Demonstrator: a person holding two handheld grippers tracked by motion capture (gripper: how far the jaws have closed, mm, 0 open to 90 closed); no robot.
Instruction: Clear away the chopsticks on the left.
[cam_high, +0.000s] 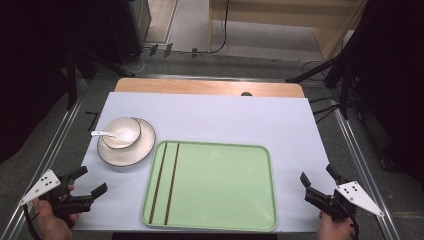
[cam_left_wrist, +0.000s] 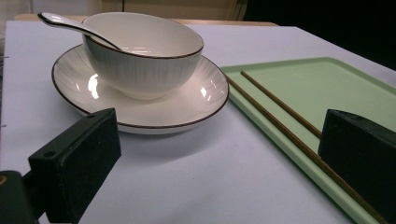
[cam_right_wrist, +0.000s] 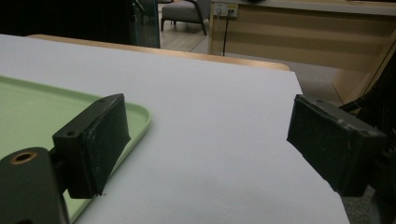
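High view: spoon (cam_high: 102, 133) in bowl (cam_high: 125, 133)

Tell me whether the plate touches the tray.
Apart. The left gripper view shows a strip of bare table between the white dark-rimmed plate and the pale green rectangular tray.

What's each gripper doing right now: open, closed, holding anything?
Left gripper: jaws open, holding nothing, near the white ceramic plate.
Right gripper: jaws open, holding nothing, beside the pale green plastic tray.
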